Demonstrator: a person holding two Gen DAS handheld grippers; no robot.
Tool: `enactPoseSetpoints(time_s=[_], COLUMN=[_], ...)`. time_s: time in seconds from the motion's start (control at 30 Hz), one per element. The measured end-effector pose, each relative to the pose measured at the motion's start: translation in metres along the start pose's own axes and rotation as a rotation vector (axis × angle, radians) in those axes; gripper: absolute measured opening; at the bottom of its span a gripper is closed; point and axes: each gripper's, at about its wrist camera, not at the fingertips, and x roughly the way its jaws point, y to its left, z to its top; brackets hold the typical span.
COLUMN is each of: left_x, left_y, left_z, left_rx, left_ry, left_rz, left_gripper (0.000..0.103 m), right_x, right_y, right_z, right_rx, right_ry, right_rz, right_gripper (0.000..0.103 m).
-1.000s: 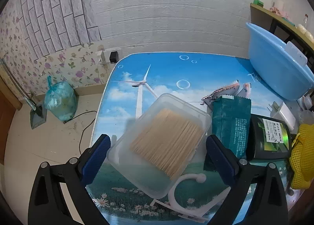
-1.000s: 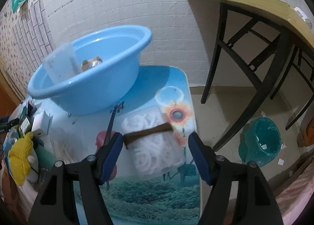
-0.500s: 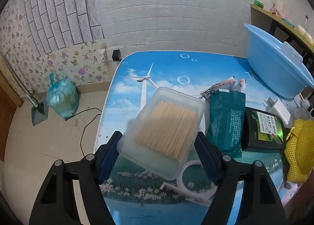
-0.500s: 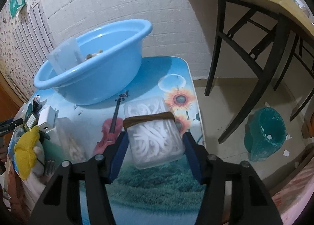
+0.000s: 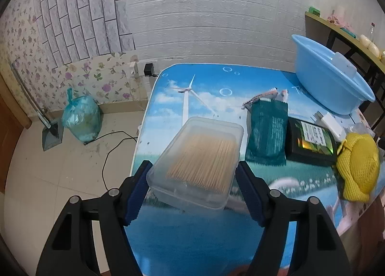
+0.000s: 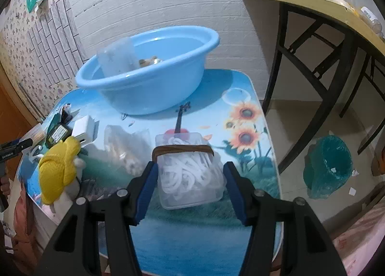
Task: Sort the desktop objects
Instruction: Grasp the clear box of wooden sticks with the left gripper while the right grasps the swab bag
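Left wrist view: our left gripper (image 5: 193, 179) jaws closing on the clear rectangular plastic toothpick box (image 5: 196, 164), while our right gripper (image 6: 190, 184) clamps the clear plastic tub of white loops (image 6: 189, 171).

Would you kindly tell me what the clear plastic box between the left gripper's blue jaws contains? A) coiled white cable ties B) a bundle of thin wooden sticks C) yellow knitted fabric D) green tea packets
B: through the lid of the clear plastic box gripped by the left gripper, a dense layer of thin pale wooden sticks shows.
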Motion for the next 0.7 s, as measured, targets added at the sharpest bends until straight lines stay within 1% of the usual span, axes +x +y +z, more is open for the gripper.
enactPoseSetpoints(time_s=[0.17, 0.43, 0.53, 0.63, 0.7], left_x=[-0.010, -0.023, -0.025, -0.026, -0.026], left_y=[0.004, 0.009, 0.011, 0.011, 0.008], left_z=[-0.012, -0.030, -0.036, -0.043, -0.047], left_rx=[-0.003, -0.014, -0.018, -0.021, -0.017], left_ry=[-0.003, 0.007, 0.016, 0.030, 0.040], left_rz=[0.011, 0.027, 0.032, 0.016, 0.009], left_gripper=[0.070, 0.070, 0.067, 0.063, 0.062], right_x=[-0.004, -0.012, -0.012, -0.012, -0.011], right_y=[0.008, 0.016, 0.018, 0.021, 0.024], right_z=[-0.010, -0.015, -0.018, -0.023, -0.027], right_rx=[-0.009, -0.028, -0.029, -0.034, -0.039], right_ry=[0.008, 0.001, 0.013, 0.023, 0.030], right_rz=[0.004, -0.018, -0.019, -0.014, -0.014], right_gripper=[0.055, 0.055, 0.055, 0.055, 0.055])
